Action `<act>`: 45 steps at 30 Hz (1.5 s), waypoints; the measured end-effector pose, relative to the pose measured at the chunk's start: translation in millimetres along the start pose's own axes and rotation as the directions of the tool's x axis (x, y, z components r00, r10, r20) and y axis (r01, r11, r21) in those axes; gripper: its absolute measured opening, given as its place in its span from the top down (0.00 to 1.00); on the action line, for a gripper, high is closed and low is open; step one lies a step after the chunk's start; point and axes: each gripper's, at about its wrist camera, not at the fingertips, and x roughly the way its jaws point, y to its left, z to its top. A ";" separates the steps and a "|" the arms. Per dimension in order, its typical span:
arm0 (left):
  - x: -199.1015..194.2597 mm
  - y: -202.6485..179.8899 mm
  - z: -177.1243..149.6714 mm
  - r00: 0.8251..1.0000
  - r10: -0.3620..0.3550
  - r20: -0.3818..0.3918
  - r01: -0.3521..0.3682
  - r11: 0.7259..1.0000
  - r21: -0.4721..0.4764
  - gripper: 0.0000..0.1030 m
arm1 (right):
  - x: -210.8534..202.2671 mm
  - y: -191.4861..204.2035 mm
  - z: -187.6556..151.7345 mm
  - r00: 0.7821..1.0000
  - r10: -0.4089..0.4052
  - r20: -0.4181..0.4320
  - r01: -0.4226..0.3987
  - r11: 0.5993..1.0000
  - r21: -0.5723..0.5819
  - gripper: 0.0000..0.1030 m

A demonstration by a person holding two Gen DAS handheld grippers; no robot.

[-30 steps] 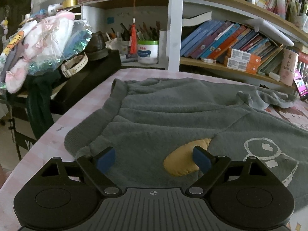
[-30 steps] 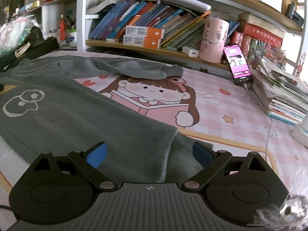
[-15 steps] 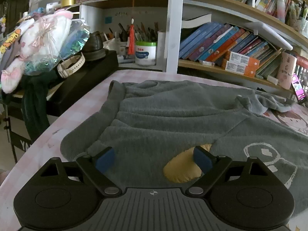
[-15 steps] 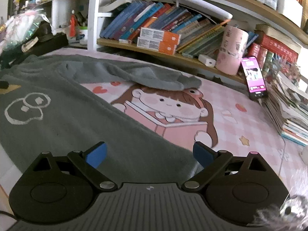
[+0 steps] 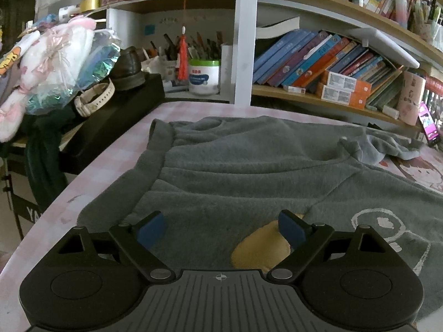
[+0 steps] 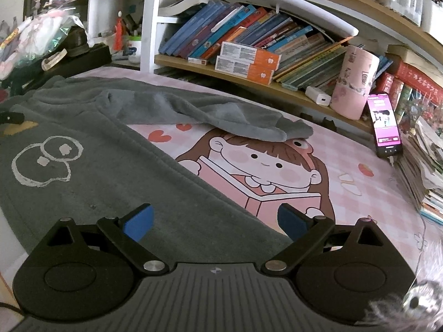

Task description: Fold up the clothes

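A pink checked bench [image 6: 368, 166], printed with a cartoon girl reading a book, carries a grey sweatshirt [image 5: 249, 171] spread flat across most of it. In the right wrist view the sweatshirt [image 6: 91, 171] fills the left half of the bench, and its long axis runs from the near left toward the bookshelf [image 6: 249, 83] at the back. One sleeve [image 6: 210, 113] lies straight out across the bench to the right, its cuff resting on the top of the cartoon girl's head. A white outline drawing sits on the chest, and a yellow patch [image 5: 263, 249] shows beside it.

The left gripper [image 5: 221, 228] hangs just above the sweatshirt's near part, its fingers [image 5: 151, 228] spread wide and holding nothing; the yellow patch lies just under its right finger. Whether the fingers touch the cloth cannot be told.

The right gripper [image 6: 214, 220] is likewise spread wide and empty. Its left finger [image 6: 138, 221] is over the grey cloth and its right finger is over the printed book, so the sweatshirt's edge runs between them.

A pink cup [image 6: 354, 83] and a lit phone [image 6: 384, 124] stand at the bench's far right, well apart from the sweatshirt.
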 end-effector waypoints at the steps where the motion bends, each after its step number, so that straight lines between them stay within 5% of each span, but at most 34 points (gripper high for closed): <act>1: 0.6 0.0 0.5 1.000 -0.001 -0.001 0.001 1.000 0.000 0.11 | 1.2 0.1 0.2 1.000 0.001 -0.002 -0.001 1.000 -0.001 0.06; 9: 10.8 -0.4 18.8 1.000 0.006 0.013 -0.007 0.999 0.050 0.11 | 16.0 -13.3 16.3 1.000 0.020 0.013 -0.019 1.000 -0.021 0.06; 24: 68.3 -13.0 96.1 0.999 0.011 0.049 -0.024 0.961 0.276 0.06 | 130.3 -97.1 124.7 0.995 -0.071 -0.073 0.077 0.994 0.076 0.10; 30: 95.7 -12.4 113.0 0.999 0.002 0.034 -0.015 0.927 0.375 0.06 | 169.3 -112.1 135.0 0.989 -0.068 -0.129 0.070 0.998 0.007 0.30; 37: 134.6 -9.6 133.3 0.999 0.054 0.002 -0.051 0.933 0.356 0.06 | 205.8 -114.8 139.4 0.988 -0.003 -0.156 0.005 1.000 0.007 0.33; 41: 146.5 -16.8 130.8 0.997 0.077 -0.018 -0.062 0.906 0.419 0.06 | 219.9 -120.3 140.7 0.973 -0.121 -0.198 0.101 0.989 -0.107 0.27; 45: 155.7 -24.5 129.7 0.996 0.091 -0.020 -0.071 0.885 0.460 0.06 | 235.5 -128.9 142.8 0.955 -0.258 -0.143 0.229 0.954 -0.193 0.30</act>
